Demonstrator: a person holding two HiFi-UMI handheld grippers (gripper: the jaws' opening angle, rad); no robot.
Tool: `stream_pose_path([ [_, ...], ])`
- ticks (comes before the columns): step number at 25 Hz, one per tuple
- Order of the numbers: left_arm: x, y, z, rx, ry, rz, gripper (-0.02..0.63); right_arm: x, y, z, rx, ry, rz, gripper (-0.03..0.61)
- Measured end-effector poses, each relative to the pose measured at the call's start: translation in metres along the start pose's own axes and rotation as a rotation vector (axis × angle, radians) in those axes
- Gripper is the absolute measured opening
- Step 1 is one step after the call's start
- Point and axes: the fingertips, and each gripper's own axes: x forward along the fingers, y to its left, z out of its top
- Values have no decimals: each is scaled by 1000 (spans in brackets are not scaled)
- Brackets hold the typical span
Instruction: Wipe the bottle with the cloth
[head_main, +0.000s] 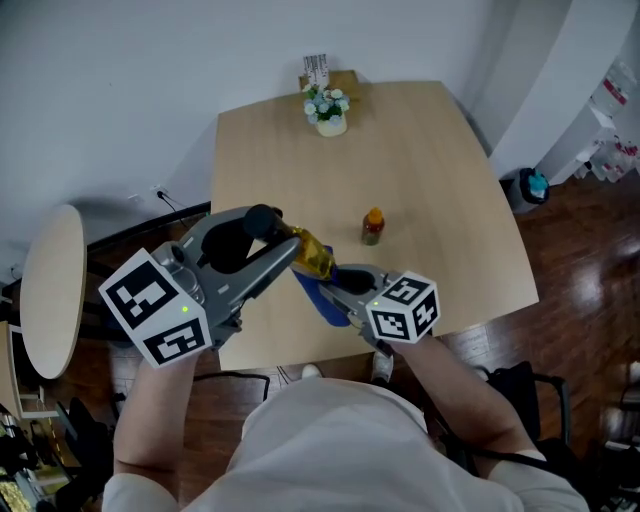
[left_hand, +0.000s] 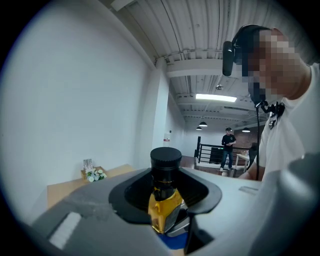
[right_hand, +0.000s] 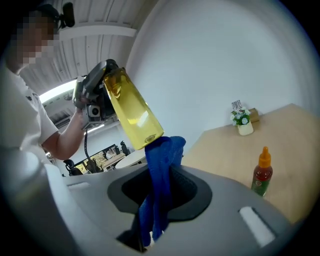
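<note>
The left tool (left_hand: 167, 220) is closed down on the bottle (left_hand: 165, 200), the jaws clamping it at the shoulder just under the black cap (left_hand: 165, 157). At the lower centre of the left gripper view the cap points toward the camera. The right tool (right_hand: 150, 220) is pinched shut on the blue cloth (right_hand: 160, 170), which rises from between the jaws in a bunched fold at the centre of the right gripper view. The top of that fold seems to meet the bottle's bottom edge, though contact is hard to confirm from this angle.

In the head view both tools meet at the middle of the frame. The bottle is held in the air, tilted with its base toward the lower right, above the near edge of the table (head_main: 430, 150).

The bottle looks like a stiff, smooth, amber-yellow container, and I judge it light but slippery. A hold at the narrow shoulder below the cap suits it, since it leaves the whole body free for wiping. The cloth is soft and limp. Gripped at one end, it will drape and drag along the surface rather than push firmly.

Further out, a small sauce bottle (head_main: 372, 227) stands right of centre on the table. A flower pot (head_main: 328, 108) sits at the far edge, at the top of the frame.
</note>
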Motion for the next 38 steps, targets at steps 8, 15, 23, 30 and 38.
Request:
stream_pose_path([
  [8,2,14,-19,0,33,-14,156,-21,-13,-11,42,3,-61,92],
  [15,20,28,-37,2,56,8,158,-63,-29,-23,72,-24,-152,92],
  [23,62,52,-81,2,113,73,158,-139,-37,-31,71,-44,-263,92],
  [30,104,76,-130,10,146,177,158,-184,-31,-46,109,-54,-295,93],
  [38,146,117,-194,-5,193,264,158,-209,-33,-42,86,-40,-311,93],
])
